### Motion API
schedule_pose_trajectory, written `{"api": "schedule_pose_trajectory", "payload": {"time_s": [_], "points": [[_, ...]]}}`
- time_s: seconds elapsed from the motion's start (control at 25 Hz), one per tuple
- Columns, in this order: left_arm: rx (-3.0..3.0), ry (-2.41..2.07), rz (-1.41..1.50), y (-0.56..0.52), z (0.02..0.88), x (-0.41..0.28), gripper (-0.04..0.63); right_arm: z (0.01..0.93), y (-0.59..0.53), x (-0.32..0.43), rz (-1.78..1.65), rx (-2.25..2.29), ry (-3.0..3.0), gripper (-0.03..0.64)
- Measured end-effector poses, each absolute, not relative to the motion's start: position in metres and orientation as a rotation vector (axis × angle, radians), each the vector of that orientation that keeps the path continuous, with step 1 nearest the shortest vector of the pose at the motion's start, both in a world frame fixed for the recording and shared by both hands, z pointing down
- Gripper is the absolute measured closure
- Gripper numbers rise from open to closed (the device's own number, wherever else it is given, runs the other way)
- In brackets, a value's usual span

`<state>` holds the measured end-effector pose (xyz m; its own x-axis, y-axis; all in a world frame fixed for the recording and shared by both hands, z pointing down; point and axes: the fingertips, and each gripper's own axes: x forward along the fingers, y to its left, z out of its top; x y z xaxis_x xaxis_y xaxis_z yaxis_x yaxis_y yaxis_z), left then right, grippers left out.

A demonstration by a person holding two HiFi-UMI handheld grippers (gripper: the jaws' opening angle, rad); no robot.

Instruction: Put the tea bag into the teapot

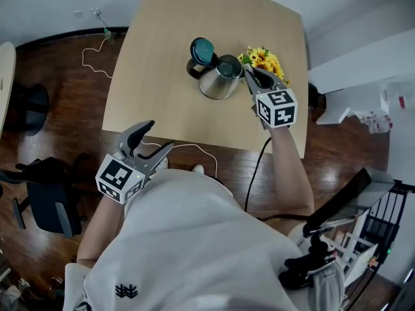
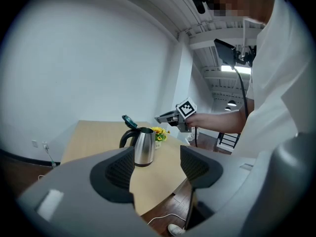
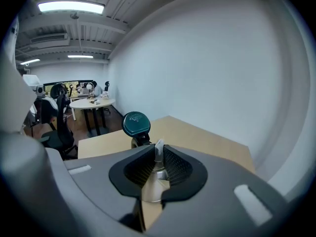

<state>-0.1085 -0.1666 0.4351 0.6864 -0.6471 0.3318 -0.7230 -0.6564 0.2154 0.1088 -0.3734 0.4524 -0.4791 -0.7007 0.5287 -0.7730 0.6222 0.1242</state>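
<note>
A steel teapot point(image 1: 220, 78) stands on the wooden table point(image 1: 162, 24) with its teal lid point(image 1: 203, 50) flipped open. My right gripper point(image 1: 248, 72) hovers at the pot's right rim. In the right gripper view, the right gripper point(image 3: 159, 158) is shut on a small white tea bag point(image 3: 159, 148), with the teapot point(image 3: 154, 184) just beyond and below the jaws. My left gripper point(image 1: 161, 135) hangs open and holds nothing at the table's near edge, well short of the pot. From the left gripper view, the left gripper point(image 2: 157, 169) faces the teapot point(image 2: 143, 147) and the right gripper point(image 2: 160, 117).
Yellow flowers point(image 1: 264, 60) stand right behind the pot, close to my right gripper. A white cable point(image 1: 194, 146) runs along the table's near edge. A black chair point(image 1: 52, 196) stands on the wooden floor to the left; a white shelf point(image 1: 353, 105) is to the right.
</note>
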Motion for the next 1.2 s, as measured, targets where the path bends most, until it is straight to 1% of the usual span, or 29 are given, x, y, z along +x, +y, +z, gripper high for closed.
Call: {"api": "schedule_pose_trajectory", "payload": {"time_s": [0.36,0.76,0.92,1.04,1.2], "points": [[2.518,-1.122,0.331,-0.162,0.443,-0.144,0.314,0.480,-0.394,0.084,0.190,1.121,-2.262,0.566],[2.490,-1.123,0.346,-0.163,0.449,-0.163,0.314,0.507,-0.409,0.070,0.157,1.064,-2.183,0.563],[2.480,-1.130,0.350,-0.164,0.452,-0.169,0.314,0.517,-0.413,0.068,0.156,1.058,-2.160,0.541],[2.473,-1.128,0.357,-0.164,0.455,-0.172,0.314,0.521,-0.414,0.068,0.165,1.059,-2.153,0.503],[2.473,-1.126,0.358,-0.167,0.455,-0.172,0.314,0.520,-0.414,0.069,0.171,1.071,-2.161,0.499]]}}
